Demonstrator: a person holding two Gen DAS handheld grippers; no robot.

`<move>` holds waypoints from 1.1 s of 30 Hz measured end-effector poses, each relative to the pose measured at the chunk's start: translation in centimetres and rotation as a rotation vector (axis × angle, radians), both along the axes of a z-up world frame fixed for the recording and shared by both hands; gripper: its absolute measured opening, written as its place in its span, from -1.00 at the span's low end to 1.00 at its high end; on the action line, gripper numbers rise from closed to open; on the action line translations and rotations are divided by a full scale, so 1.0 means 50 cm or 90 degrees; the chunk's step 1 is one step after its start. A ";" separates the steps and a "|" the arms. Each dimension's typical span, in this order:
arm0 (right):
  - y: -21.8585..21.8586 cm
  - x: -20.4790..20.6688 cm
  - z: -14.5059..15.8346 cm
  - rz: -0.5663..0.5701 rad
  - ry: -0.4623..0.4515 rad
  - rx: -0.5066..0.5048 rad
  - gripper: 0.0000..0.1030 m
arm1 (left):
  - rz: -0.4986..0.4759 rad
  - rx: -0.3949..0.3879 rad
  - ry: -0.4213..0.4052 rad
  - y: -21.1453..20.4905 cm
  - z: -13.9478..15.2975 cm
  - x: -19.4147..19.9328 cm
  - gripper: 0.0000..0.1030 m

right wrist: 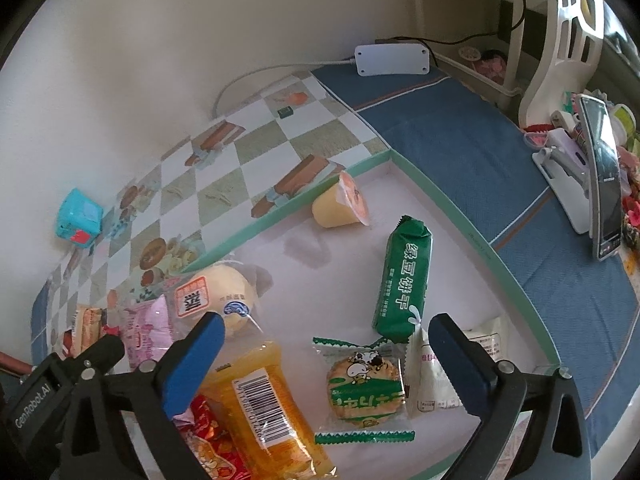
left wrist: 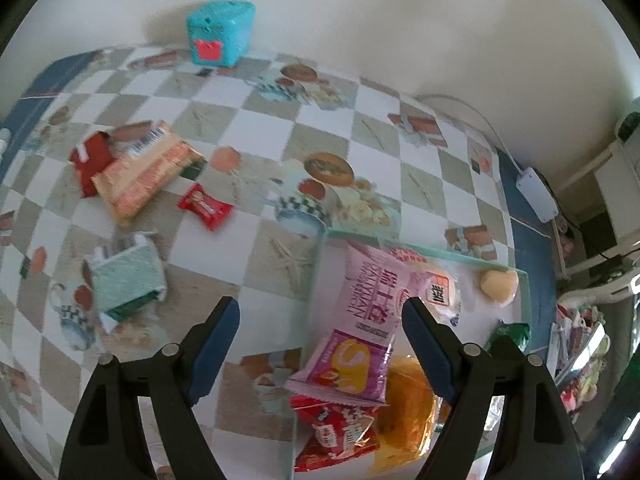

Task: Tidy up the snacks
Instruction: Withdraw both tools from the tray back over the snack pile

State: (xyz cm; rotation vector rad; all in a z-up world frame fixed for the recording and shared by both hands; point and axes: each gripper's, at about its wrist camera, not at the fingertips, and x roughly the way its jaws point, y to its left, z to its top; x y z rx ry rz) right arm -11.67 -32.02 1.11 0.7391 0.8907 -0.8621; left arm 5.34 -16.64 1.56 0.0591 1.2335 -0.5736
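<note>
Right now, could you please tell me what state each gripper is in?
Left gripper: open, holding nothing.
Right gripper: open, holding nothing.

Snack packets point(right wrist: 402, 276) lie flat in green-rimmed tray point(right wrist: 516, 268).

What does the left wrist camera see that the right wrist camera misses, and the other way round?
Only the left view shows the loose snacks on the checked tablecloth: a mint green packet, a small red candy and a dark red packet. Only the right view shows the round cookie, the white sachet and the phone on its stand. Both show the green-rimmed tray, the pink packet, the orange packet, the jelly cup, the teal box and the white power strip.
</note>
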 end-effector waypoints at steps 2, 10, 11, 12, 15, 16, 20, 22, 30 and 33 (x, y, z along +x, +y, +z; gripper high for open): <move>0.003 0.000 0.006 0.001 -0.002 -0.004 1.00 | 0.011 0.015 -0.015 0.008 0.008 -0.002 0.63; 0.032 0.005 0.045 0.013 -0.019 -0.031 1.00 | 0.044 0.041 -0.048 0.050 0.040 -0.002 0.63; 0.037 0.008 0.049 0.016 -0.021 -0.034 1.00 | 0.052 0.047 -0.049 0.059 0.042 -0.001 0.63; 0.044 0.014 0.052 0.023 -0.025 -0.036 1.00 | 0.056 0.052 -0.050 0.064 0.041 -0.002 0.63; 0.071 0.036 0.059 0.054 -0.029 -0.039 1.00 | 0.072 0.079 -0.062 0.090 0.041 0.001 0.63; 0.079 0.042 0.060 0.061 -0.027 -0.042 1.00 | 0.081 0.086 -0.067 0.102 0.043 0.004 0.63; 0.122 0.071 0.066 0.102 -0.019 -0.057 1.00 | 0.112 0.101 -0.085 0.146 0.049 0.011 0.63; 0.147 0.086 0.068 0.128 -0.018 -0.061 1.00 | 0.123 0.112 -0.090 0.174 0.047 0.014 0.63; 0.242 0.142 0.077 0.204 -0.020 -0.069 1.00 | 0.200 0.125 -0.070 0.283 0.034 0.056 0.63; 0.272 0.162 0.076 0.226 -0.023 -0.064 1.00 | 0.232 0.125 -0.065 0.328 0.035 0.077 0.63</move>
